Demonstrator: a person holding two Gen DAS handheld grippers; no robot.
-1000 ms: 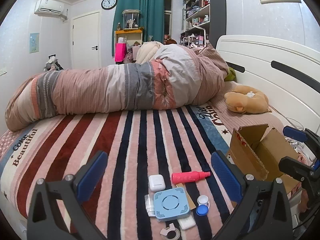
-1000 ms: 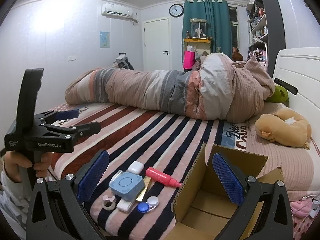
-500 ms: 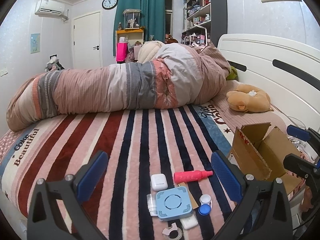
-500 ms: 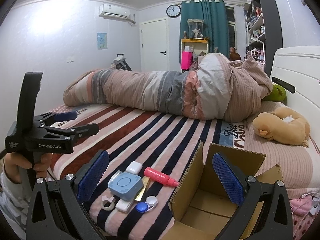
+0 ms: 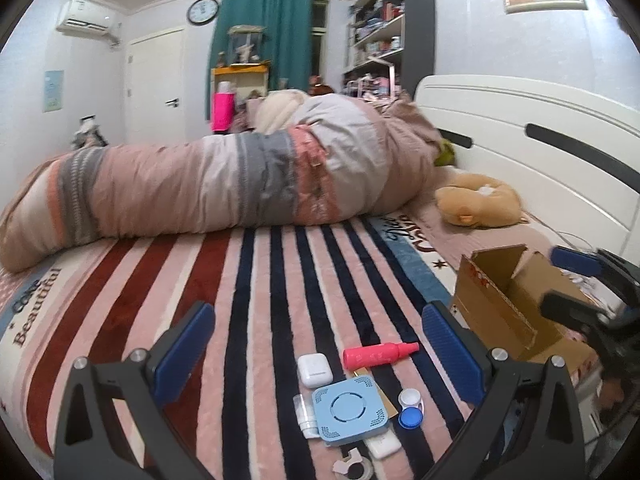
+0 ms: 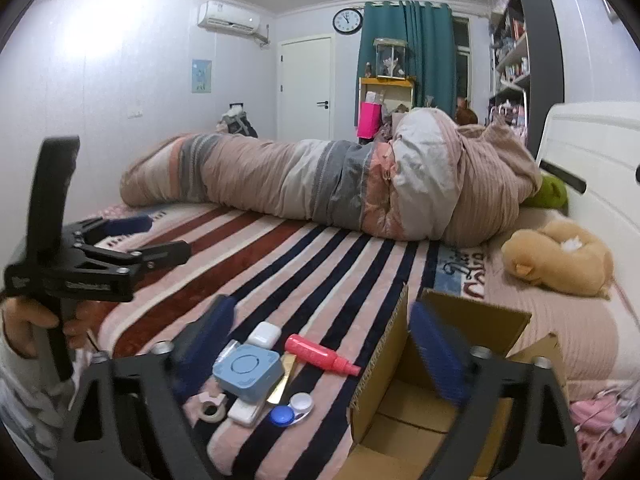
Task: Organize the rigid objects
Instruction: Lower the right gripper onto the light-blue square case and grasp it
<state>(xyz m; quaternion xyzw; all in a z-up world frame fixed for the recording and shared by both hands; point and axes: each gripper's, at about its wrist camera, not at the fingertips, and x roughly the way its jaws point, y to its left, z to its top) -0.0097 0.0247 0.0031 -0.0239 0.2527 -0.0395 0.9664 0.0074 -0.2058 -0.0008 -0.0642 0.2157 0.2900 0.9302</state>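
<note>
A cluster of small objects lies on the striped blanket near the bed's front edge: a red spray bottle, a white earbud case, a light-blue square device, a blue-and-white contact lens case and a tape dispenser. An open cardboard box stands right of them. My left gripper is open and empty above the cluster. My right gripper is open and empty, with one finger over the box.
A rolled striped quilt lies across the far side of the bed. A tan plush toy sits by the white headboard. The right gripper shows at the left view's right edge.
The left gripper has moved slightly right and lower toward the objects. The right gripper has shifted left and forward, its view blurred by the motion.
</note>
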